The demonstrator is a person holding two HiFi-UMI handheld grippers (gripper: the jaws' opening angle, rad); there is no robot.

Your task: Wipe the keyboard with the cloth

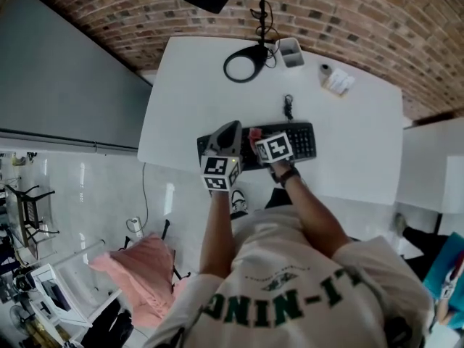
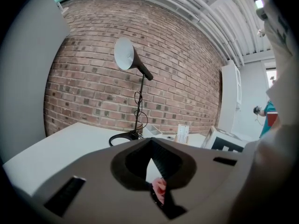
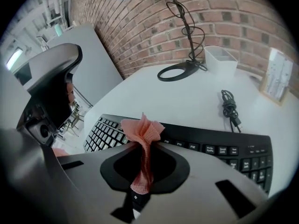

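A black keyboard [image 1: 299, 141] lies near the front edge of the white table [image 1: 355, 151]. My right gripper [image 1: 257, 139] hovers over its left half, shut on a pink cloth [image 3: 142, 130]. The cloth is bunched and sticks up beyond the jaw tips, above the keys [image 3: 219, 149]. My left gripper [image 1: 228, 132] is just to the left, over the keyboard's left end, with its jaws together at the tips [image 2: 151, 143]. A small pink patch [image 2: 160, 189] shows low between those jaws; I cannot tell what it is.
A desk lamp's ring base [image 1: 245, 64] and a white box [image 1: 291, 51] stand at the back of the table. A coiled black cable [image 1: 288, 107] lies behind the keyboard. Small white items [image 1: 337, 81] sit at the back right. Beyond them is a brick wall [image 2: 154, 45].
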